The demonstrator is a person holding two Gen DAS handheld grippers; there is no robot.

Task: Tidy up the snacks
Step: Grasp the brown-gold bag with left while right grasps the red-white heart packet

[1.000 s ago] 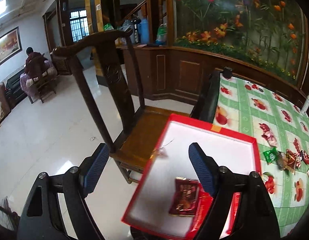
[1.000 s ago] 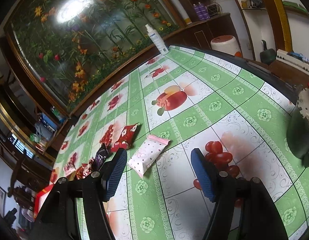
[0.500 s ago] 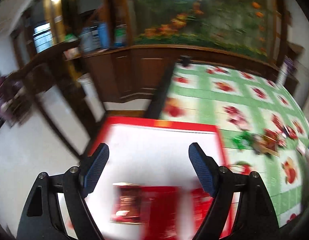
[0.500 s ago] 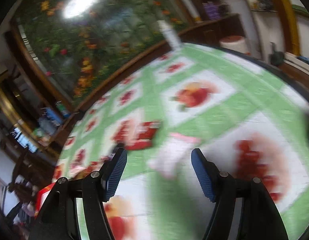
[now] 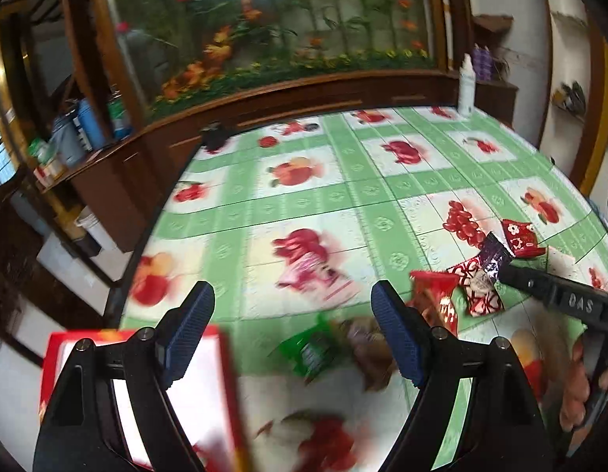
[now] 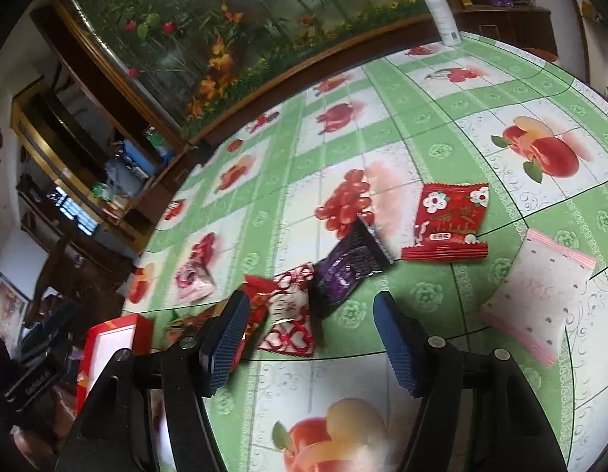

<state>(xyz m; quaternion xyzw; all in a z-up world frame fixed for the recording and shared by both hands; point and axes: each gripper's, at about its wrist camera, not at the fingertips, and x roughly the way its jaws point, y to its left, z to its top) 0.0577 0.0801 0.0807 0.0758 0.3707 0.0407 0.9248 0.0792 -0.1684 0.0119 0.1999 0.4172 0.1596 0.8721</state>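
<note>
A purple foil snack packet lies at mid-frame in the right wrist view, long axis slanting from lower left to upper right, beside a red-and-white heart-print sachet on the green fruit-patterned surface. The right tool, spread wide and empty, hovers just below both (likely the nearer tool). The left tool gapes empty above a green wrapper.

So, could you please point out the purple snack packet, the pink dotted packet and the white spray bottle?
purple snack packet (image 6: 349, 265), right wrist view, middle of wrapper.
pink dotted packet (image 6: 540, 295), right wrist view, centre of face.
white spray bottle (image 6: 441, 11), right wrist view, bottle body.
</note>
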